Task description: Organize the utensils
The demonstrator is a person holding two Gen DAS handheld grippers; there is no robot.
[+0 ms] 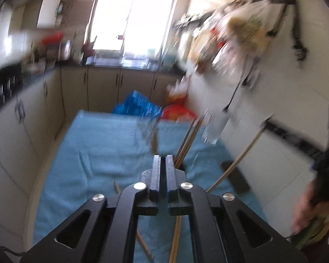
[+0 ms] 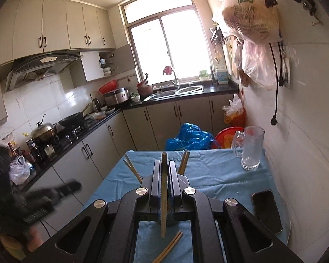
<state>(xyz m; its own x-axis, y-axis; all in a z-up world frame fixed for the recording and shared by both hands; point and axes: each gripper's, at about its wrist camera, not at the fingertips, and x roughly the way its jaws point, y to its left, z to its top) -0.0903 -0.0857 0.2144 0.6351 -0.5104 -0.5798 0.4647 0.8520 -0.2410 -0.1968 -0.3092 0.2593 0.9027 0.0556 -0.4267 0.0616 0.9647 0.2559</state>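
Note:
My right gripper (image 2: 164,164) is shut on a wooden chopstick (image 2: 163,197) that runs along its fingers above the blue cloth (image 2: 208,175). More chopsticks (image 2: 132,168) lie loose on the cloth, a pair (image 2: 170,248) under the gripper. A clear glass mug (image 2: 251,148) stands upright at the far right of the table. My left gripper (image 1: 163,160) has its jaws close together with nothing visible between them; its view is blurred. Chopsticks (image 1: 187,140) and the mug (image 1: 216,127) show ahead of it. The held chopstick (image 1: 236,155) slants at the right.
A black phone (image 2: 266,210) lies on the cloth's right edge by the white tiled wall. A blue plastic bag (image 2: 190,137) and a red basin (image 2: 228,134) sit beyond the table. Kitchen counter and stove run along the left. Plastic bags (image 2: 250,17) hang on the right wall.

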